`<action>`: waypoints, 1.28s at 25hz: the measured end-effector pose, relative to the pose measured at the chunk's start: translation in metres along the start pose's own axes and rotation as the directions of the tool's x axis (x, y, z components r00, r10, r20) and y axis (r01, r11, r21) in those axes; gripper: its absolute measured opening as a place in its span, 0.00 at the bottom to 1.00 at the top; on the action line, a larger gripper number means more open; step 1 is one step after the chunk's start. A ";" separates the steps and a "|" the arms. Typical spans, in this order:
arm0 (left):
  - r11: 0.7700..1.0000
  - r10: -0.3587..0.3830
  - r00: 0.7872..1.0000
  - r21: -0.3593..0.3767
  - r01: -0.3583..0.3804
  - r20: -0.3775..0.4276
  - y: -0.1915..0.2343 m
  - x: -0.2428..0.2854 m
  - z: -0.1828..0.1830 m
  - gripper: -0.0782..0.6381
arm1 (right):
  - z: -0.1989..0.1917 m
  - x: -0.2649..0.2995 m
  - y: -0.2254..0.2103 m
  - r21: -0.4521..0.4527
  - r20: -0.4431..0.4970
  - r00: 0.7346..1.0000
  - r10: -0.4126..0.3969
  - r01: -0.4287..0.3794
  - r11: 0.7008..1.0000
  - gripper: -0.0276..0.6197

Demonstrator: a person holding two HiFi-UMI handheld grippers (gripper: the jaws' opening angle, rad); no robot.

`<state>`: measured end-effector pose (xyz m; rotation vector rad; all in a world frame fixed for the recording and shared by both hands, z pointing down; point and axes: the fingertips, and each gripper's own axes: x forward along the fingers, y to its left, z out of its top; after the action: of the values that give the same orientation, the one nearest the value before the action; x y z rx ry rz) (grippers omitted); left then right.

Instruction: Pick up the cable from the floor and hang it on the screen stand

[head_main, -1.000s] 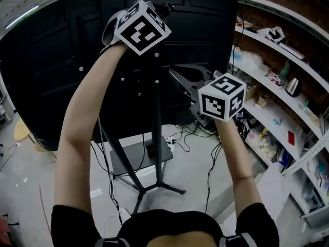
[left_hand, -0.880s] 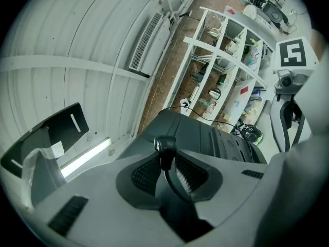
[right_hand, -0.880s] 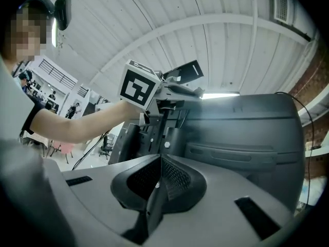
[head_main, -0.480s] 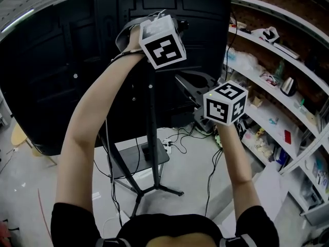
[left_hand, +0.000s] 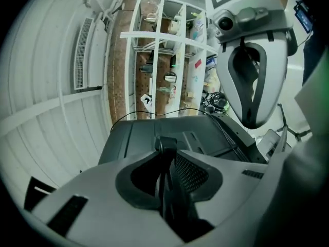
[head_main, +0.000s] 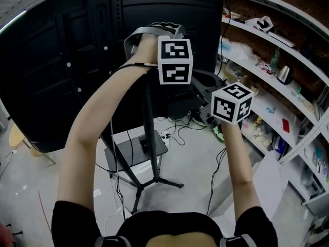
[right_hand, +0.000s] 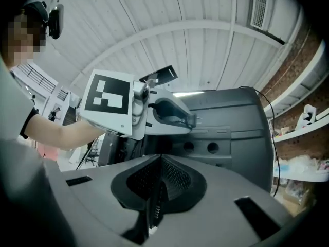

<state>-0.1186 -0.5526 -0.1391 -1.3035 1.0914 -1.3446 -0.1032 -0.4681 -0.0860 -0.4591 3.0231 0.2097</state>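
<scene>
Left gripper view is taken as the main evidence. The left gripper is clenched on the cable, a dark, round-sectioned piece pinched upright between the pads. It is held close against the rear of the screen carried at the top of the screen stand. The right gripper is held just right of that stand's head, its jaws pressed together with nothing made out between them.

The step in hand is judged to be the hanging. It is advised that the grip be released only once the cable is laid over a bracket or edge on the stand. Slack should be left on both sides so that the cable cannot slide off.

The cable is seen as thin, black and limp, trailing from the left gripper down beside the stand toward the floor.
</scene>
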 end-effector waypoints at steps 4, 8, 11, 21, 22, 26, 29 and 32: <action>0.995 0.022 0.998 0.098 -0.016 -0.057 -0.026 -0.003 0.000 0.24 | -0.015 -0.005 0.008 -0.002 -0.002 1.000 -0.008 0.008 1.000 0.08; 0.985 0.055 0.992 0.170 -0.034 -0.118 -0.049 -0.003 -0.005 0.24 | -0.029 -0.010 0.012 0.012 -0.005 1.000 -0.020 0.020 1.000 0.08; 0.984 0.080 0.987 0.172 -0.055 -0.141 -0.059 -0.005 -0.010 0.24 | -0.042 -0.013 0.016 0.017 -0.011 1.000 -0.028 0.029 0.999 0.08; 0.966 0.246 0.964 0.108 -0.235 -0.101 -0.057 -0.027 -0.014 0.26 | -0.069 -0.024 0.033 0.029 -0.053 0.997 -0.063 0.064 0.998 0.08; 0.964 0.256 0.962 0.102 -0.247 -0.095 -0.057 -0.030 -0.015 0.26 | -0.070 -0.024 0.035 0.032 -0.054 0.996 -0.064 0.066 0.997 0.08; 0.954 0.293 0.954 0.092 -0.286 -0.069 -0.059 -0.041 -0.017 0.27 | -0.071 -0.023 0.043 0.033 -0.057 0.996 -0.074 0.076 0.997 0.08; 0.944 0.328 0.943 0.062 -0.325 -0.053 -0.057 -0.052 -0.015 0.27 | -0.069 -0.027 0.049 0.037 -0.054 0.995 -0.080 0.082 0.996 0.08; 0.932 0.364 0.930 0.024 -0.363 -0.045 -0.054 -0.063 -0.015 0.29 | -0.069 -0.032 0.054 0.037 -0.051 0.995 -0.087 0.089 0.995 0.08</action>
<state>-0.1356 -0.4819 -0.0965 -0.9990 1.2821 -1.1069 -0.0929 -0.4181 -0.0082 -0.6012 3.0399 0.1354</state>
